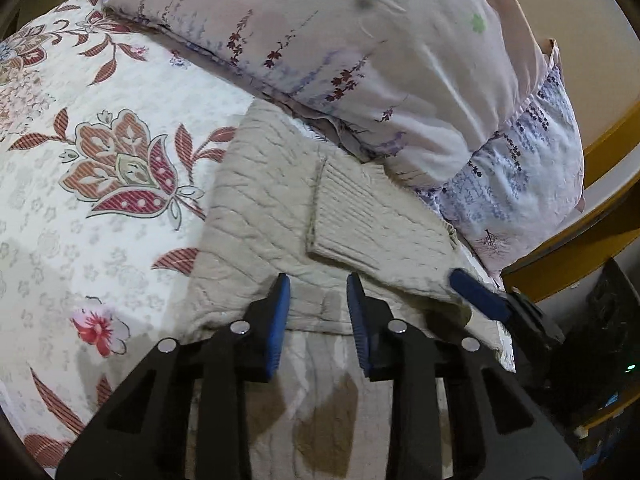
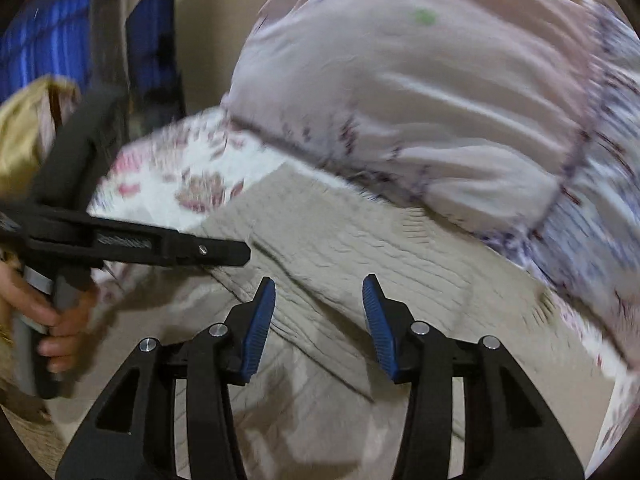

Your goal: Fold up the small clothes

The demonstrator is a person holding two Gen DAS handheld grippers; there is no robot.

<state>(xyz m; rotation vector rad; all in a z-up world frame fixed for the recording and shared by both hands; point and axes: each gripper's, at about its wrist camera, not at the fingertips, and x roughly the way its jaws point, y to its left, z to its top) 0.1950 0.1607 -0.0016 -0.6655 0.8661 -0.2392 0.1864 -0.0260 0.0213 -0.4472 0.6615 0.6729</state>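
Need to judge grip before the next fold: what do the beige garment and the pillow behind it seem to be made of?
Beige garment: looks like a thick knit, probably wool or acrylic; cable texture, ribbed cuff, matte. Pillow: thin smooth woven cover, likely cotton or polyester, with fine creases, a printed floral pattern and a slight sheen.

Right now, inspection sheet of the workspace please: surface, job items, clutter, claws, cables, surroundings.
Surface: bed with a floral quilt, red and pink flowers on white.
Job's things: beige knit sweater lying on the quilt, one sleeve folded across its body.
Clutter: two pillows right behind the sweater, touching its far edge.
Claws: left claw open over the sweater's near edge, holding nothing; right claw open above the sweater, view blurred.
Cables: nothing seen.
Surroundings: yellow wooden frame to the right; blue curtain behind the person's hand.
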